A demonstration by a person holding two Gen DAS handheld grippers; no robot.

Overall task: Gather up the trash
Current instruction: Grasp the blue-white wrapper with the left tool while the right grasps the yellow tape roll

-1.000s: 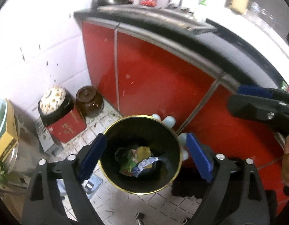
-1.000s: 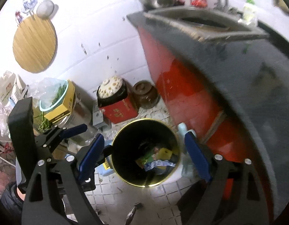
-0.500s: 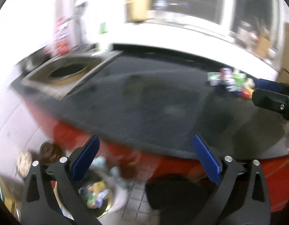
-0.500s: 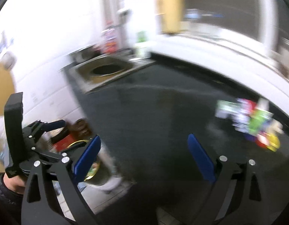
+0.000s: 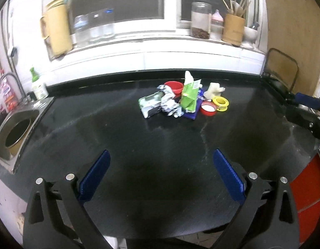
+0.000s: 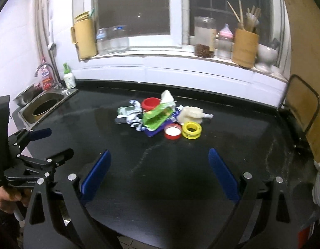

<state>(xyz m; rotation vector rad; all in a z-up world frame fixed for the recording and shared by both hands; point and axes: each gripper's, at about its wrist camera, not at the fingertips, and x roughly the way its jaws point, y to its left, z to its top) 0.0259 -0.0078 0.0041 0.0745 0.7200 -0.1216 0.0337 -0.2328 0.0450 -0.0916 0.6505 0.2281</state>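
Both your left gripper (image 5: pixel 161 178) and right gripper (image 6: pixel 158 175) hang empty, fingers spread wide. The trash pile (image 5: pixel 181 100) sits toward the worktop (image 5: pixel 118 145)'s back edge, all uncollected.

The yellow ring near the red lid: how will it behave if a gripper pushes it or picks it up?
The yellow ring lies flat, so it would probably slide, not roll. It looks like hard plastic, likely stiff and light. It touches the red lid, so a push may move both.
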